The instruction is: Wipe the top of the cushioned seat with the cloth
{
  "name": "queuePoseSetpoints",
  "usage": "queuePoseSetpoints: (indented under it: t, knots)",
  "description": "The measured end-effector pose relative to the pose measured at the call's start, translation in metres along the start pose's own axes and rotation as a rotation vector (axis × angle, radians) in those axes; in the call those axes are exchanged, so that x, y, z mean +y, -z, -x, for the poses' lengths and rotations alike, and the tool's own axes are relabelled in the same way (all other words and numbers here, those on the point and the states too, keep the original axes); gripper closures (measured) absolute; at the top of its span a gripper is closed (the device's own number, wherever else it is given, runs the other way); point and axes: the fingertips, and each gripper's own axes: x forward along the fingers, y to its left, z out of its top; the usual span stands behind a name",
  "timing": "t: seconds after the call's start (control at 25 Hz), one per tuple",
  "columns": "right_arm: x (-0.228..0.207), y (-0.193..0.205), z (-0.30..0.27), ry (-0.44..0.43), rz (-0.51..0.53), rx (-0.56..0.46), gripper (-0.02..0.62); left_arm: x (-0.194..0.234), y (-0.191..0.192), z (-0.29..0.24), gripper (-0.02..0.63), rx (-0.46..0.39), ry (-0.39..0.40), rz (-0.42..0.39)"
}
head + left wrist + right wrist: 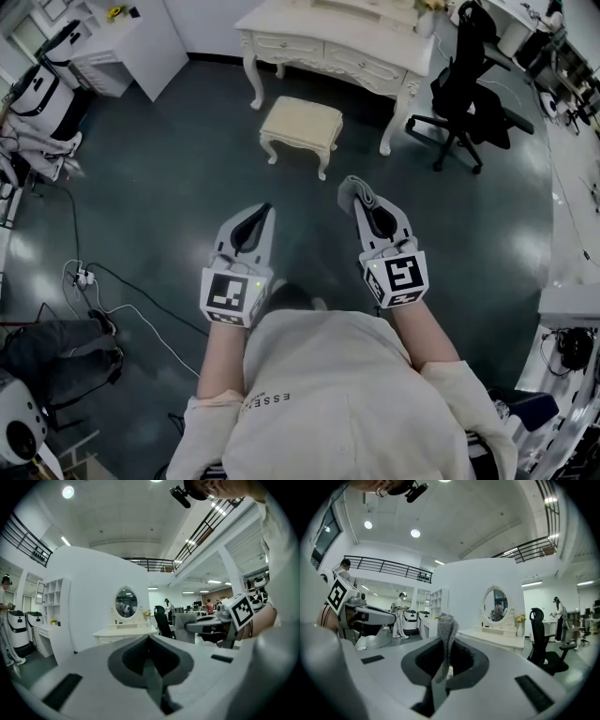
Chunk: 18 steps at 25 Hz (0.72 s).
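Between the fingers of the right gripper a folded grey cloth is pinched, its end standing up past the tips. Beside it, the left gripper has its fingers pressed together with nothing between them. Both grippers are held side by side, low and close to the person's torso, on forearms stretched forward, with the tips aimed out over the dark floor. The cushioned seat stands well ahead of them, apart from the cloth, just before a white worktop with curved legs.
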Motion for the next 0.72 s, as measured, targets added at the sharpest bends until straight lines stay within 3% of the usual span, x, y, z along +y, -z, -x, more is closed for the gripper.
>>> queuePoseSetpoints:
  t: [0.28,0.48,0.72]
  knots:
    - [-0.016,0.024,-0.049,0.018,-0.038,0.058,0.569,0.034,0.019,-0.032,0.604,0.035,0.004,-0.015]
    - [-0.022,0.031,-0.116,0.034,-0.037,0.097,0.569,0.09,0.031,-0.071,0.604,0.052,0.008,-0.004]
    - [-0.034,0.017,-0.209,0.116,-0.065,0.113,0.569,0.179,0.022,-0.129,0.604,0.06,0.088,-0.039]
